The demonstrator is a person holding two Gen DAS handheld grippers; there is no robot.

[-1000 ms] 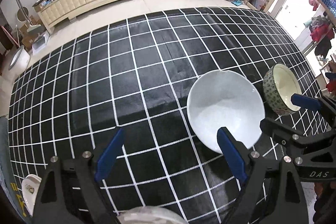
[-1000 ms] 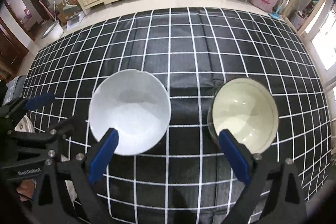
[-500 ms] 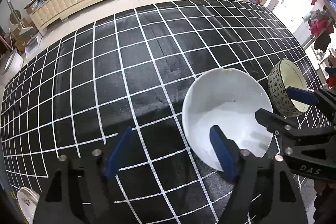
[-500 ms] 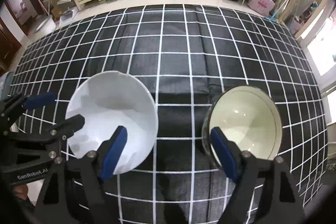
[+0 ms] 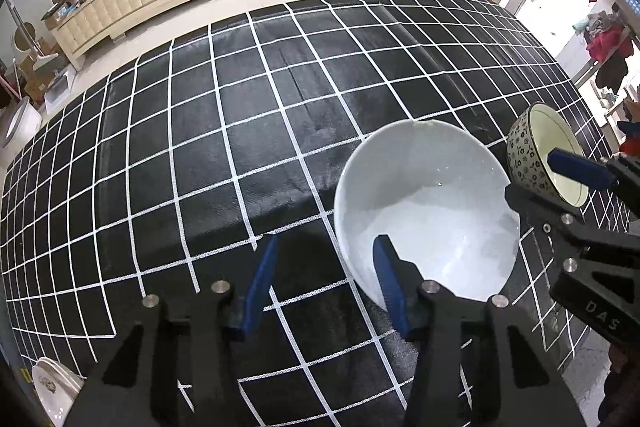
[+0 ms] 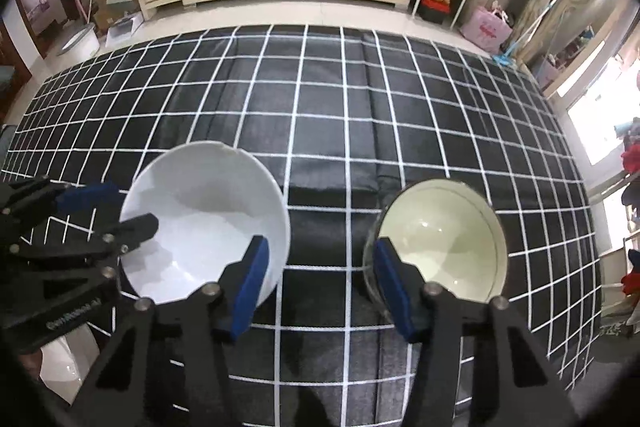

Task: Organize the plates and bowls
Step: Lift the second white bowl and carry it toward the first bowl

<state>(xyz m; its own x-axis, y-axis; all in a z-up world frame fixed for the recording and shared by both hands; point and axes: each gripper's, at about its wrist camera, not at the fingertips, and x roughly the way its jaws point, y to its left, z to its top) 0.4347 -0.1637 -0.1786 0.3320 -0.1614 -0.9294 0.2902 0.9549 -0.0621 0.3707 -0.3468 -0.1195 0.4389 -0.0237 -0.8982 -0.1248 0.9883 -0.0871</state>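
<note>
Both grippers are being closed since a second ago: the left gripper [image 5: 324, 281] astride the white bowl's [image 5: 424, 211] rim, the right gripper [image 6: 320, 283] astride the patterned bowl's [image 6: 440, 243] rim; neither is pinched yet, so lifting seems imminent.

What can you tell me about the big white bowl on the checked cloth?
The white bowl is plain, glossy and looks ceramic, with a wide round rim and a small chip or notch on its far edge. It is empty and sits upright on the black cloth with white grid lines, left of the patterned bowl and apart from it. The left gripper is closing over its near left rim, one finger inside and one outside; whether the pads press it yet is unclear.
</note>
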